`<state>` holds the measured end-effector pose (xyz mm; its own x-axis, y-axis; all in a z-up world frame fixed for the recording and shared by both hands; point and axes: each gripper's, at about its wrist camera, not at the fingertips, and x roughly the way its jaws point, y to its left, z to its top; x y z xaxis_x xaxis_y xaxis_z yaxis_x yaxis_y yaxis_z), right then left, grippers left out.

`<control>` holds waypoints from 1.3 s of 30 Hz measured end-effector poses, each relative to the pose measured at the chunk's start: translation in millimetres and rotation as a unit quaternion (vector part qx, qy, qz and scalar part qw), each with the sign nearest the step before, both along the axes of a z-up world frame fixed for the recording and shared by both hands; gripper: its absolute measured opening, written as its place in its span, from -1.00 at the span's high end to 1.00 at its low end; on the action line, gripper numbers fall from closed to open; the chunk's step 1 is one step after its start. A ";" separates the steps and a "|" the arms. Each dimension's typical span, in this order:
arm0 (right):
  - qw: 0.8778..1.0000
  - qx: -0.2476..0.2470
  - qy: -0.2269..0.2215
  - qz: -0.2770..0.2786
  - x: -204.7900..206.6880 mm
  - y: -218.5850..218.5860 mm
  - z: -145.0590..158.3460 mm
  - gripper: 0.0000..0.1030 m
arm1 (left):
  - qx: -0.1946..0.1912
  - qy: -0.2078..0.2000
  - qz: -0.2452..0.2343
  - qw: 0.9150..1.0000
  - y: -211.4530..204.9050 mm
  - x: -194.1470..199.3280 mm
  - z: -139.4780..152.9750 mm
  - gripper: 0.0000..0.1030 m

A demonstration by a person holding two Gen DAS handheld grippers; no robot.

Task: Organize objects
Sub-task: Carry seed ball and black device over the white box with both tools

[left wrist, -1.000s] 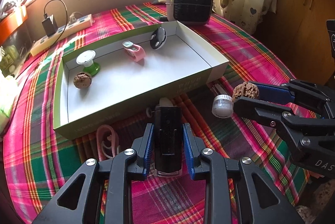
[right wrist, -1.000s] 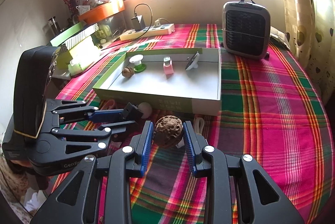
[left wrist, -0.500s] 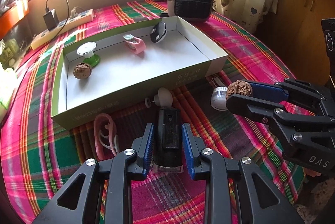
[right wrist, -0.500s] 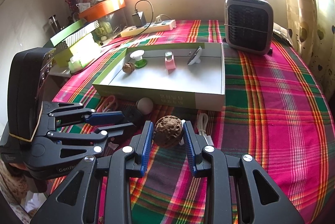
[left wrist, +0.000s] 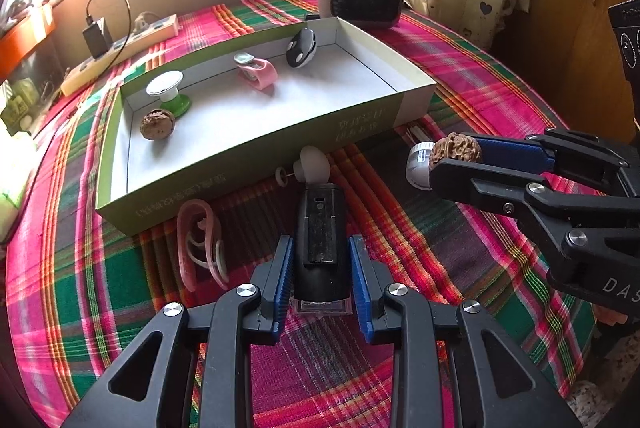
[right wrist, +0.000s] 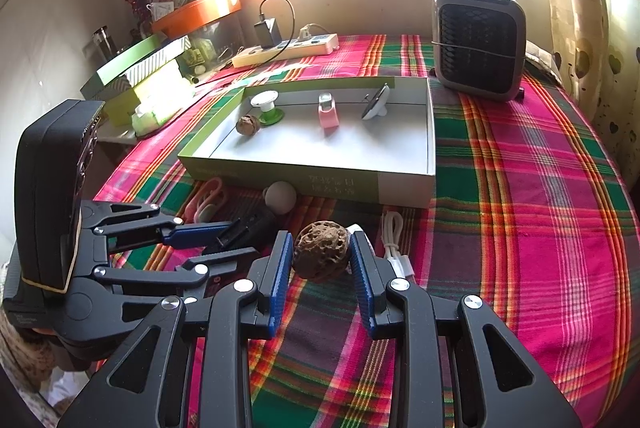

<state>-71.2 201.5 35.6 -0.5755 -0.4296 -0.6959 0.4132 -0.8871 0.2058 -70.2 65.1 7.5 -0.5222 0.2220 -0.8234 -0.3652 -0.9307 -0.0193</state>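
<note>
Both grippers hang low over the plaid table (right wrist: 520,208), just in front of the shallow green box (left wrist: 256,144).

The left gripper (left wrist: 322,276) has its jaws closed narrowly around a black block (left wrist: 320,240), which stands out forward from between the blue pads; both pads lie against its sides. A clear base shows under the block's near end. From the right wrist view the same gripper (right wrist: 224,240) comes in from the left with the block (right wrist: 248,228) in its tips.

The right gripper (right wrist: 320,260) has its jaws partly closed on a walnut (right wrist: 320,250), one blue pad pressing each side. In the left wrist view that walnut (left wrist: 456,152) sits at the tips of the right gripper (left wrist: 460,164), clear of the cloth.

Inside the box, along its far wall, stand a green spool (left wrist: 170,94), a pink holder (left wrist: 256,70) and a black-and-white disc (left wrist: 302,48); a second walnut (left wrist: 157,124) lies just beside the spool.

On the cloth against the box's near wall are a pink clip (left wrist: 198,248), a white knob (left wrist: 312,166) just beyond the block, a small white jar (left wrist: 418,166) behind the held walnut, and a white cable (right wrist: 394,240).

Behind the box stand a heater (right wrist: 480,44) and a power strip (right wrist: 284,48).
</note>
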 end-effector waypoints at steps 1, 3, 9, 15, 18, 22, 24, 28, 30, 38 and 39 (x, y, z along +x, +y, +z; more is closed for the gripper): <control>1.000 0.000 0.000 0.001 0.2 -0.2 0.1 0.40 | 0.000 0.001 0.001 1.000 -0.1 0.3 -0.2 0.50; 1.000 0.000 0.000 0.001 0.3 -0.5 0.1 0.40 | 0.001 0.001 0.001 1.000 -0.6 0.4 0.0 0.51; 1.000 0.001 0.000 0.002 0.3 -0.7 0.1 0.40 | -0.002 0.005 0.002 1.000 -1.1 0.5 0.4 0.51; 1.000 0.002 0.002 0.001 -1.0 -0.9 3.4 0.40 | 0.002 0.017 0.003 1.000 -3.0 0.7 10.4 0.52; 1.000 0.002 0.006 0.000 -2.8 -1.5 7.4 0.40 | 0.005 0.022 0.004 1.000 -5.0 -0.7 17.6 0.52; 1.000 0.002 0.010 0.000 -7.2 -1.8 12.8 0.40 | 0.013 0.026 0.007 1.000 -8.5 -3.6 27.0 0.52; 1.000 0.004 0.010 0.000 -8.9 -3.0 14.8 0.40 | 0.012 0.030 0.007 0.999 -9.3 -5.8 30.9 0.52; 1.000 0.010 0.016 0.001 -15.0 -6.0 20.1 0.40 | 0.024 0.028 0.010 0.999 -14.3 -14.7 38.0 0.52; 1.000 0.013 0.016 -0.003 -21.2 -6.7 22.3 0.40 | 0.021 0.033 0.013 0.999 -16.0 -20.4 41.0 0.52; 0.999 0.039 0.022 -0.019 -56.0 -9.6 26.1 0.40 | 0.032 0.025 0.035 0.999 -32.4 -58.2 46.1 0.52; 0.999 0.043 0.022 -0.021 -62.2 -10.0 25.1 0.40 | 0.034 0.022 0.036 0.999 -34.3 -63.6 45.1 0.52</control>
<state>-133.4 191.5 60.7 -0.6222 -0.3446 -0.7029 0.3829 -0.9171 0.1107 -133.8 30.8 52.6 -0.5735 0.2361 -0.7845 -0.2985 -0.9520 -0.0683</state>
